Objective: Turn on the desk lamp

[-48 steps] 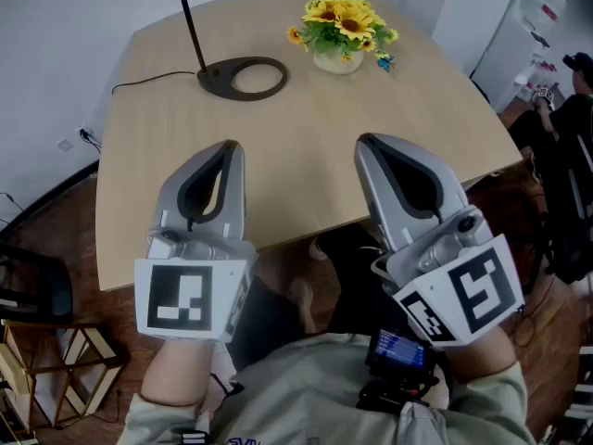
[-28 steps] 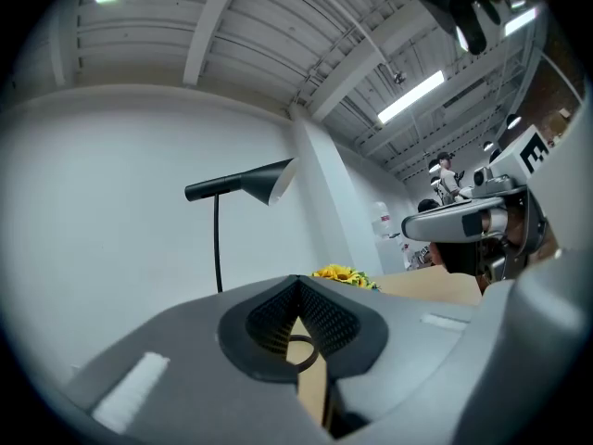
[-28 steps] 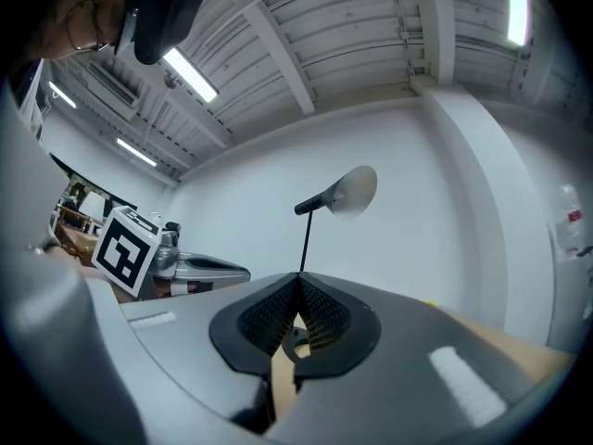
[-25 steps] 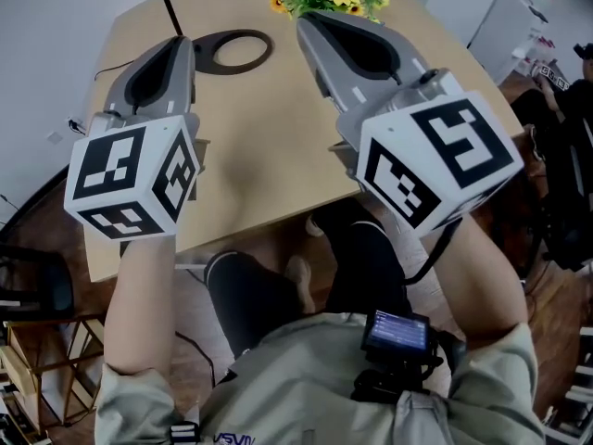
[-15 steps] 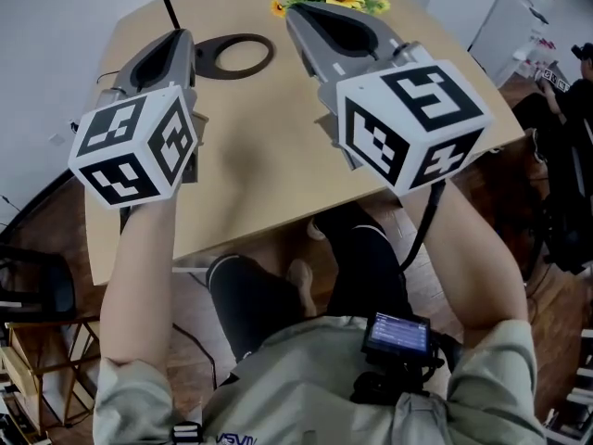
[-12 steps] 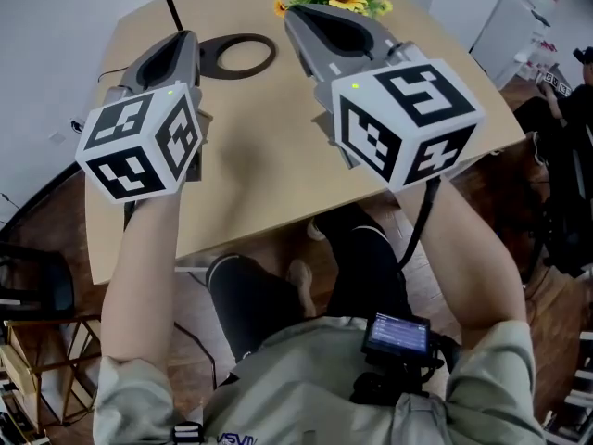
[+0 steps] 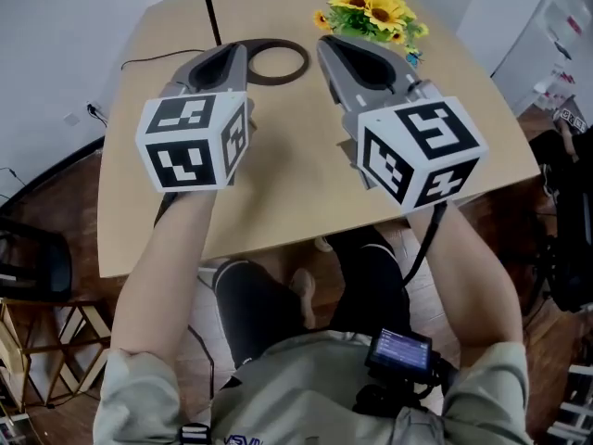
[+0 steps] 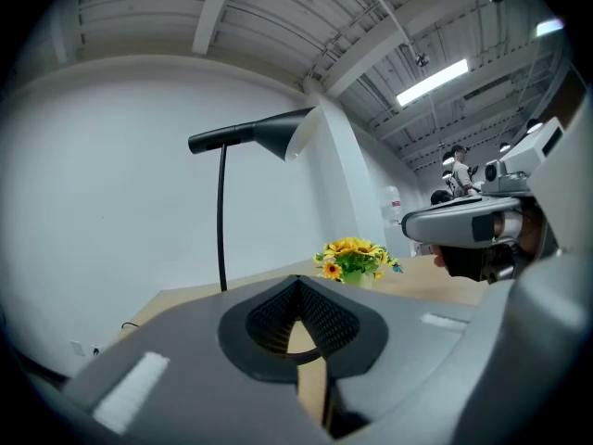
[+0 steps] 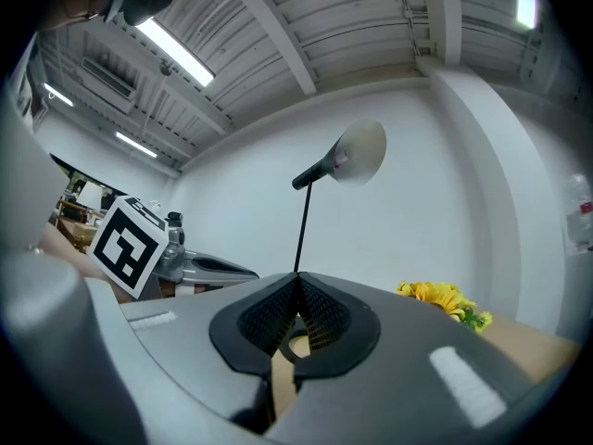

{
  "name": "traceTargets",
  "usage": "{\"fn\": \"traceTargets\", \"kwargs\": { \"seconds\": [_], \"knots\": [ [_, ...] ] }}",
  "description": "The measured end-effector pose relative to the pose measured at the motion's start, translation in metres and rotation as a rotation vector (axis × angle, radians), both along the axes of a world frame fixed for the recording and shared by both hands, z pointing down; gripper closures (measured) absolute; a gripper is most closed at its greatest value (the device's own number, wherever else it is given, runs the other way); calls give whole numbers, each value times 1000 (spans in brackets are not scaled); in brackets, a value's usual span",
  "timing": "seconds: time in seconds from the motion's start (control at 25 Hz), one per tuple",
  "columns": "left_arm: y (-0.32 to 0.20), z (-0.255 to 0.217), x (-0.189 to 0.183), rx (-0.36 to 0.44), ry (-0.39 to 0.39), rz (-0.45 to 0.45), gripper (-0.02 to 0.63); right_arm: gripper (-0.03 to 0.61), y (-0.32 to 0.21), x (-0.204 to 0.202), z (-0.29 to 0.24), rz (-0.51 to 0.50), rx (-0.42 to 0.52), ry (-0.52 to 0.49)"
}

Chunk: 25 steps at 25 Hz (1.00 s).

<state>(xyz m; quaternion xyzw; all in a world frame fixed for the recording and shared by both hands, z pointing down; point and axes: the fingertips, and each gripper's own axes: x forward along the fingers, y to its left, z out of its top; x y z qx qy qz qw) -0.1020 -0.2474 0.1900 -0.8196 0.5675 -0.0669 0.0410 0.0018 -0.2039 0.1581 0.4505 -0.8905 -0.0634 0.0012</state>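
The desk lamp has a black ring base (image 7: 278, 61) at the far side of the table and a thin black pole (image 7: 210, 7) rising from it. Its cone-shaped head (image 8: 278, 135) points right, and no glow shows in the shade (image 9: 357, 151). My left gripper (image 7: 236, 52) is shut and empty, held above the table with its tip just left of the ring base. My right gripper (image 7: 326, 43) is also shut and empty, with its tip just right of the base. Neither touches the lamp. In both gripper views (image 8: 296, 281) (image 9: 298, 276) the jaws meet with nothing between them.
A pot of sunflowers (image 7: 371, 12) stands at the back of the wooden table (image 7: 296, 193), right of the lamp base. The lamp's cord (image 7: 153, 60) runs off the table's left side. A chair (image 7: 28, 267) stands on the floor at left.
Both grippers rose from low by the table's front edge and reached forward. They now flank the lamp base. Their jaws stayed shut.
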Motion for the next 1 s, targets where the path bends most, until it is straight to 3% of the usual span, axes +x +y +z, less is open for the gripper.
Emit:
{"fn": "traceTargets", "kwargs": {
  "seconds": [0.4,1.0],
  "knots": [
    [-39,25,-4,-59,-34,-10,615,578,-35,-9,36,16,-51,57],
    [-118,68,-48,-176,-37,-83,615,579,-80,-13,85,14,-111,84]
  ]
}}
